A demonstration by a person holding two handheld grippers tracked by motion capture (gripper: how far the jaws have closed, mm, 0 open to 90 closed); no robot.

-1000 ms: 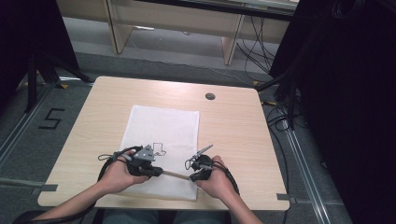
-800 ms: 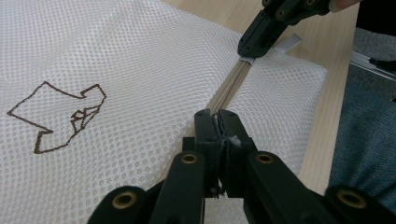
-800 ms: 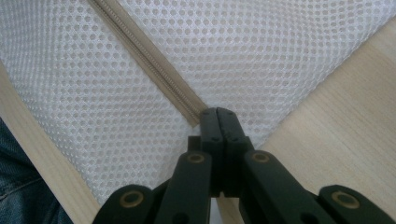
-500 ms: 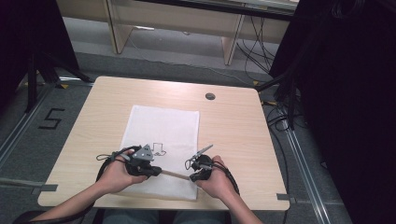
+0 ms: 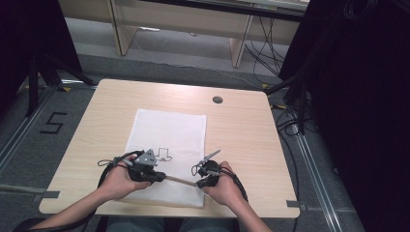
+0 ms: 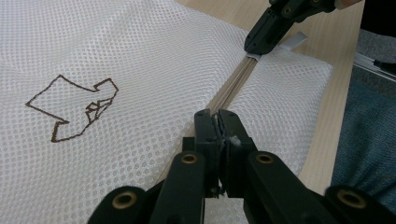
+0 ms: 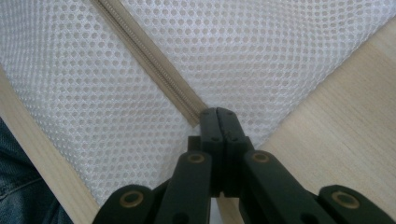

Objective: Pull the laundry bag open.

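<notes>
A white mesh bag [image 5: 167,135] lies flat on the wooden table [image 5: 241,130], with a brown outline logo [image 6: 74,105] stitched on it. A beige zipper [image 6: 233,88] runs along its near edge. My left gripper [image 6: 215,116] is shut on the zipper line, with a small white piece pinched between its jaws, apparently the pull. In the high view the left gripper [image 5: 162,177] and the right gripper [image 5: 198,182] face each other along the zipper [image 5: 180,180]. My right gripper [image 7: 217,114] is shut on the zipper's end [image 7: 194,114] at the bag's corner.
A round dark grommet [image 5: 217,100] sits in the table's far right part. The near table edge [image 7: 42,163] lies just behind the bag, with the person's lap beyond it. Bare wood surrounds the bag on both sides.
</notes>
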